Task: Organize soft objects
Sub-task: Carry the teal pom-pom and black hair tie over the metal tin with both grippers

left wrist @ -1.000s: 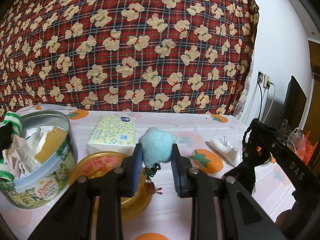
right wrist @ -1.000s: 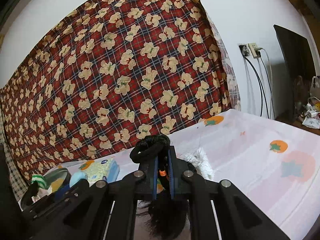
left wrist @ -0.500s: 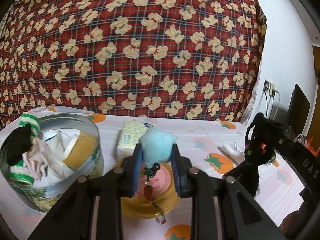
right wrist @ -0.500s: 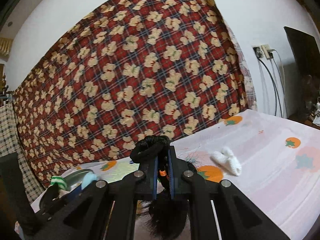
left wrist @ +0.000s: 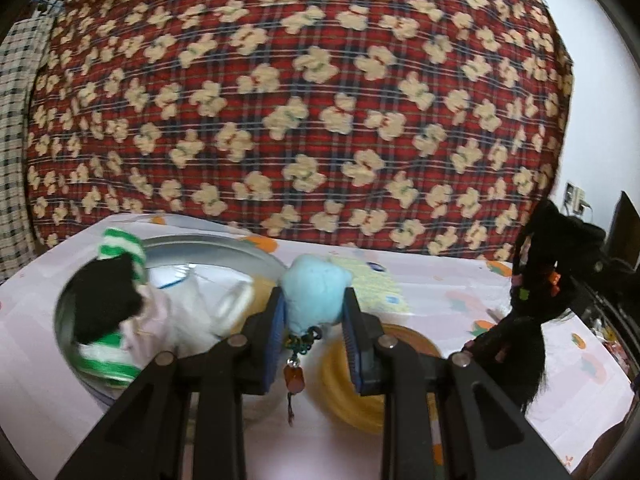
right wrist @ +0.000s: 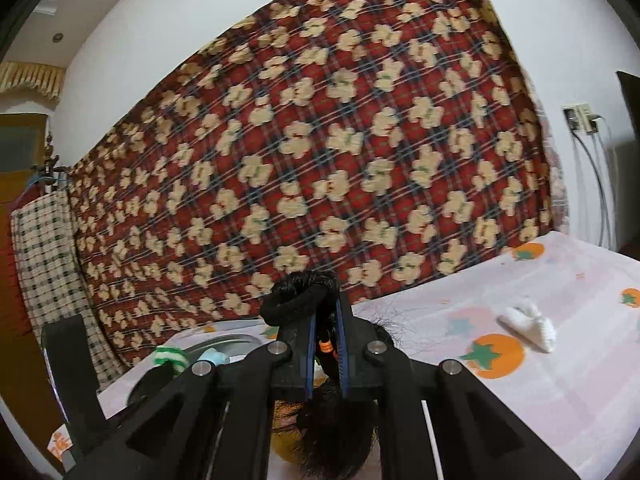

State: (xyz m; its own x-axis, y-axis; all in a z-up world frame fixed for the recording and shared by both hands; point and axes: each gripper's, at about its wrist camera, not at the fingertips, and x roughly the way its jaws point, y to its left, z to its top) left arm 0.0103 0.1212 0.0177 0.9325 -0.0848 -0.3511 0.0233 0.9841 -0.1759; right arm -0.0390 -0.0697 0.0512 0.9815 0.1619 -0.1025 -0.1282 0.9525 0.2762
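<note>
My left gripper point(left wrist: 314, 312) is shut on a light blue plush star point(left wrist: 316, 294) with a beaded charm dangling below it. The star hangs just right of a round metal tin point(left wrist: 224, 246) that holds a green-striped sock point(left wrist: 120, 250), a black cloth and pale fabric. My right gripper point(right wrist: 325, 320) is shut on a black hair bundle point(right wrist: 298, 298) tied with a black elastic; hair hangs down below the jaws. In the left wrist view that black hair bundle point(left wrist: 532, 320) hangs at the right. A small white sock point(right wrist: 530, 326) lies on the tablecloth to the right.
A yellow lid point(left wrist: 408, 364) lies on the table under my left gripper, with a tissue pack point(left wrist: 376, 284) behind it. A red plaid bear-print blanket point(left wrist: 300, 100) covers the wall behind the table. Wall sockets with cables point(right wrist: 580, 120) are at the right.
Both grippers moved left with their loads. The tin now sits nearer the middle of the left wrist view, and the star is beside its rim. The white sock has slid right.
</note>
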